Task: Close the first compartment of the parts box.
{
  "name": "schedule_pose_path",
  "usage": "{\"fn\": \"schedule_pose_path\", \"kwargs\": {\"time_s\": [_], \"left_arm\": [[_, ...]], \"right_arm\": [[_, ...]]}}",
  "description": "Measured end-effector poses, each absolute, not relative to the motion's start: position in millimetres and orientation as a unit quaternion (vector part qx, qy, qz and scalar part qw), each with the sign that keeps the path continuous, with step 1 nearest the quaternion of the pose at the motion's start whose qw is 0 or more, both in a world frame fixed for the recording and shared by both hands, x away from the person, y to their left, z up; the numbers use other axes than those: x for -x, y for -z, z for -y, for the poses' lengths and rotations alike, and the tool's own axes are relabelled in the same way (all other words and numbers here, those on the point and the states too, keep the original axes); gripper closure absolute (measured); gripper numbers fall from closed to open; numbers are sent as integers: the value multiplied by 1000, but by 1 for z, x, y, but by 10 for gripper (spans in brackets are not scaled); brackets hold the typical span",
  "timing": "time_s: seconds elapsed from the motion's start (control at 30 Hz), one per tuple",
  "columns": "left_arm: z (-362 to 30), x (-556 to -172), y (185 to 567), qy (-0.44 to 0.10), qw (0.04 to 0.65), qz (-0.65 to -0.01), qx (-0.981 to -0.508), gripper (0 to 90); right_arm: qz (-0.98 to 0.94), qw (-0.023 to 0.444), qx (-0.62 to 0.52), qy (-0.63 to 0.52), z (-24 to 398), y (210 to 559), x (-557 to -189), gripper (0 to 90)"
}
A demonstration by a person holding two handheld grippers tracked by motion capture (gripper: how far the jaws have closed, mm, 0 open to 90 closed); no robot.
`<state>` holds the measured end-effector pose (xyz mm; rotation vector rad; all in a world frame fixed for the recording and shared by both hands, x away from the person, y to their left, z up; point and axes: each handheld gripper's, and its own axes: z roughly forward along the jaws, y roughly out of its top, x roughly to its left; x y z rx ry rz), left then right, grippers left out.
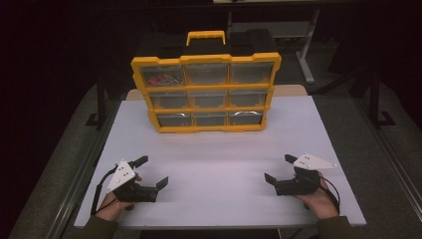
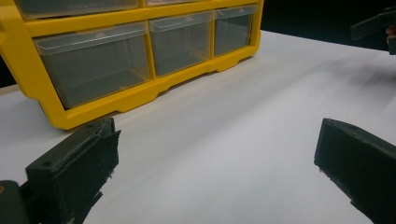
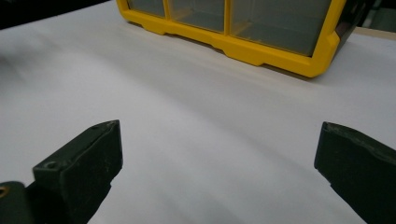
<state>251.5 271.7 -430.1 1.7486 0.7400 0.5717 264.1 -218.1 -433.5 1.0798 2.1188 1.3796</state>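
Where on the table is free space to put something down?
The table is bare between the yellow drawer cabinet and both grippers, also between the left gripper and right gripper. Only the far middle is occupied, by the cabinet.

A: Where's the drawer cabinet (image 1: 206,94)?
B: Upright at the far middle of the surface (image 1: 219,169), drawer fronts facing the near edge. Three rows, three drawers each.
A: Grippers?
B: Left gripper (image 1: 153,172) near-left, right gripper (image 1: 277,168) near-right, well apart, both well short of the cabinet. Bare surface between.
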Motion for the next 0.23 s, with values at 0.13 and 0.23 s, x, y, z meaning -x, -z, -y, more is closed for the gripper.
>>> {"fn": "schedule_pose_path", "kwargs": {"time_s": [0.13,0.23], "left_arm": [[-271,-252,430,-240,546,-310,-740,0],[-270,-252,431,-238,546,-311,-740,0]], "right_arm": [[-761,196,-379,-489,217,435,-263,6],[-760,200,-378,-490,217,434,-262,6]]}}
